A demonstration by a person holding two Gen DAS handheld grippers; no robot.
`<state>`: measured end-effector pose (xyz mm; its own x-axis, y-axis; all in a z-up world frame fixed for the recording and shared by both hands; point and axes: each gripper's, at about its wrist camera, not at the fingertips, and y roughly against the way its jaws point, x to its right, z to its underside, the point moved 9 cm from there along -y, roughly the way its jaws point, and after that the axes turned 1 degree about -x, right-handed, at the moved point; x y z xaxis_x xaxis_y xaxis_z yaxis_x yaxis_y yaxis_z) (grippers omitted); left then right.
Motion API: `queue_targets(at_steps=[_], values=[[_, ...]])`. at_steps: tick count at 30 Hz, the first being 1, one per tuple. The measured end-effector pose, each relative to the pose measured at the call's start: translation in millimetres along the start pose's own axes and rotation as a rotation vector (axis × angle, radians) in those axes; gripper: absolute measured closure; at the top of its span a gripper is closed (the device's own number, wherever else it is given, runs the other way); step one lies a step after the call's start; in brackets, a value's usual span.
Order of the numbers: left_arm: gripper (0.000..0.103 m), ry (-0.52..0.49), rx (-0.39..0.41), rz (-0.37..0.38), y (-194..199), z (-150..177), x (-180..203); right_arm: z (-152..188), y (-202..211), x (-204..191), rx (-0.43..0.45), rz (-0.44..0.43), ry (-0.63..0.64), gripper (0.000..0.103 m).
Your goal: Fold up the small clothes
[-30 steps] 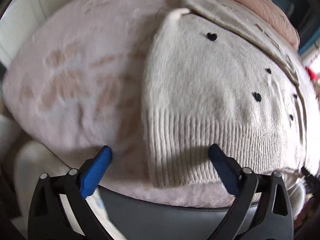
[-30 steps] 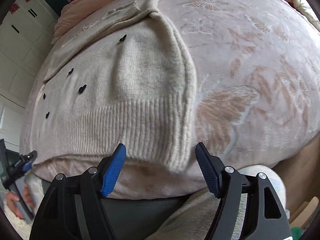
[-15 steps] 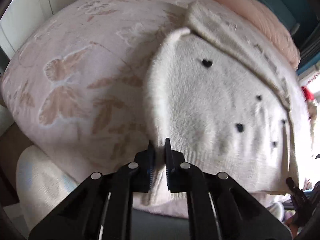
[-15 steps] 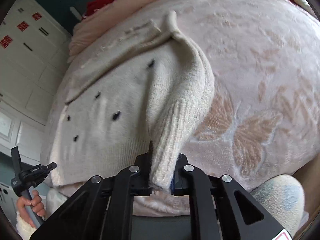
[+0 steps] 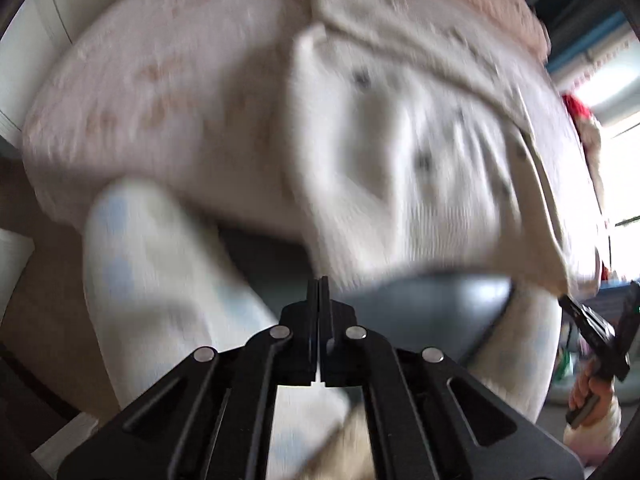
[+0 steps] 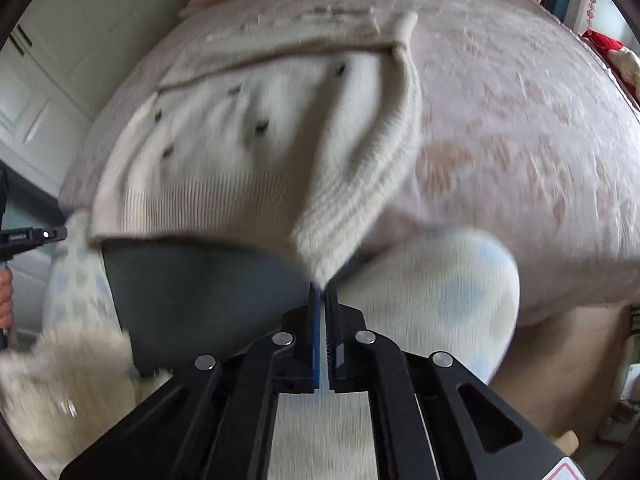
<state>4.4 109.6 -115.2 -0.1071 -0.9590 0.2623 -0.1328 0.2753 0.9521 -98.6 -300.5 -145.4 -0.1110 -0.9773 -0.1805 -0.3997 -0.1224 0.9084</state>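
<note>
Bed (image 6: 520,128) has the sweater (image 6: 248,152) at its near edge; left gripper (image 5: 319,292) and right gripper (image 6: 323,294) each pinch a hem corner, probably to fold it.

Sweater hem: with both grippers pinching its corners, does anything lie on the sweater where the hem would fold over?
Nothing visible does. The left gripper and right gripper each pinch a hem corner of the cream sweater; its upper part on the pink blanket lies bare.

left gripper (image 5: 319,280): black linkage arms, four silver pivot pins, slotted cut-outs | right gripper (image 6: 322,286): same black frame, silver pins, blue ribbed pads (image 6: 316,332), red-and-white sticker at 5 o'clock | trousers (image 6: 452,300): fleecy white, pale blue patches
</note>
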Motion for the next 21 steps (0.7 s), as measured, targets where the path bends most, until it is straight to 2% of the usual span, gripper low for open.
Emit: queue_targets(at_steps=[1, 3, 5, 6, 7, 8, 9, 10, 12, 15, 17, 21], values=[[0.103, -0.005, -0.022, 0.016, -1, 14, 2, 21, 1, -4, -0.034, -0.035, -0.014, 0.101], [0.103, -0.01, -0.054, 0.048, -4, 36, 7, 40, -1, -8, -0.059, -0.033, -0.003, 0.101], [0.099, 0.01, -0.027, 0.089, -7, 32, 10, 42, 1, -7, -0.026, -0.02, -0.009, 0.099], [0.095, 0.025, 0.004, 0.074, -9, 22, 7, 36, 3, -6, -0.001, -0.004, -0.014, 0.091], [0.078, 0.049, 0.035, 0.047, -11, 10, 1, 25, 3, -2, 0.027, 0.027, -0.023, 0.084], [0.047, 0.073, 0.077, 0.037, -10, -2, -1, 14, 2, 3, 0.048, 0.038, -0.037, 0.061], [0.029, 0.094, 0.137, 0.028, -10, -20, -4, 2, 3, 6, 0.08, 0.042, -0.056, 0.043], [0.026, 0.115, 0.207, 0.008, -9, -38, -8, -14, 4, 12, 0.13, 0.05, -0.077, 0.041], [0.019, 0.144, 0.247, -0.027, -18, -63, -11, -32, -4, 20, 0.159, 0.063, -0.098, 0.039], [0.019, 0.168, 0.166, -0.006, -55, -78, -13, -50, -37, 30, 0.124, 0.038, -0.163, 0.038], [0.019, 0.212, 0.104, -0.003, -79, -79, -19, -55, -65, 34, 0.069, 0.022, -0.203, 0.038], [0.019, 0.282, 0.07, 0.105, -102, -77, -18, -64, -80, 33, 0.029, -0.045, -0.252, 0.038]])
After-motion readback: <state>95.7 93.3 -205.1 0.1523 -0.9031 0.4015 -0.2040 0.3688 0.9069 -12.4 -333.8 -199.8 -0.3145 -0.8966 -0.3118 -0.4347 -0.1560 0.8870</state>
